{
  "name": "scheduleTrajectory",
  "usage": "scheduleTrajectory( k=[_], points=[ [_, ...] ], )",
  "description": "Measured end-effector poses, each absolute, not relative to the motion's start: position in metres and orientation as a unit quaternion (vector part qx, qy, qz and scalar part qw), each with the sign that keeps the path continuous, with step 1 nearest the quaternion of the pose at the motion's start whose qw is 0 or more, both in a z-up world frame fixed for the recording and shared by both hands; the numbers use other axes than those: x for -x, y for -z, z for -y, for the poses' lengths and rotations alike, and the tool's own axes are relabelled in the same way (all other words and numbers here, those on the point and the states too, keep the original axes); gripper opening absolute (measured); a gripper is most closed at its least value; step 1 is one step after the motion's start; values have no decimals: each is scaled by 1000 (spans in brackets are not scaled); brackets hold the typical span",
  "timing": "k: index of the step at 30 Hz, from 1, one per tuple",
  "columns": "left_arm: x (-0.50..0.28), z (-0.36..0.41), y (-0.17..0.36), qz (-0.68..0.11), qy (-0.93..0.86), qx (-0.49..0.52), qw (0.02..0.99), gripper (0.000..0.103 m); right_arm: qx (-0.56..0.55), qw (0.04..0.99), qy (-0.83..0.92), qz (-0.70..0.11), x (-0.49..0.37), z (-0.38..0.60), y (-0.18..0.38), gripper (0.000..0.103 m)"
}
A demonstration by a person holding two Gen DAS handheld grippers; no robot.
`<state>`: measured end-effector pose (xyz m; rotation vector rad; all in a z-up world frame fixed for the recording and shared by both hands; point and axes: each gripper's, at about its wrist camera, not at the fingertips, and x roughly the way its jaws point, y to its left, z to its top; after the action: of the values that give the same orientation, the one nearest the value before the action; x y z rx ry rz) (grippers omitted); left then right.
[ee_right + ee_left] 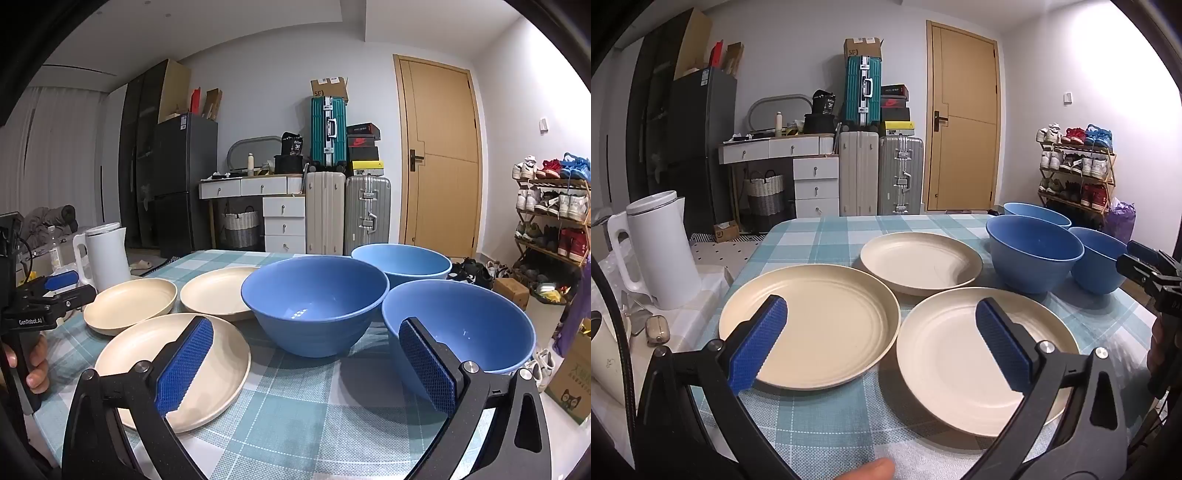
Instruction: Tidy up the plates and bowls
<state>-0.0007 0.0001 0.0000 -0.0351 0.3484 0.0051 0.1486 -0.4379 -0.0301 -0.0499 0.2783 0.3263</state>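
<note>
Three cream plates lie on the checked tablecloth: a left plate (812,325), a near right plate (964,362) and a far plate (919,262). Three blue bowls stand to their right: a middle bowl (1034,251), a far bowl (1036,214) and a right bowl (1099,258). My left gripper (881,332) is open and empty, held above the gap between the two near plates. My right gripper (306,354) is open and empty, in front of the middle bowl (314,302) and the right bowl (461,325), with the near plate (177,365) under its left finger.
A white kettle (661,251) stands on a side surface left of the table (820,424). The right gripper's body shows at the right edge of the left wrist view (1152,277). Suitcases, a drawer unit, a door and a shoe rack stand beyond the table.
</note>
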Motion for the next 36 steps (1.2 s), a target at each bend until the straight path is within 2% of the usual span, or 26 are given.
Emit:
scheduleTrajectory(
  k=[36],
  points=[
    [0,0,0,-182,-3,17,983,102,23,977,-163,-139,-148,437,30,103]
  ],
)
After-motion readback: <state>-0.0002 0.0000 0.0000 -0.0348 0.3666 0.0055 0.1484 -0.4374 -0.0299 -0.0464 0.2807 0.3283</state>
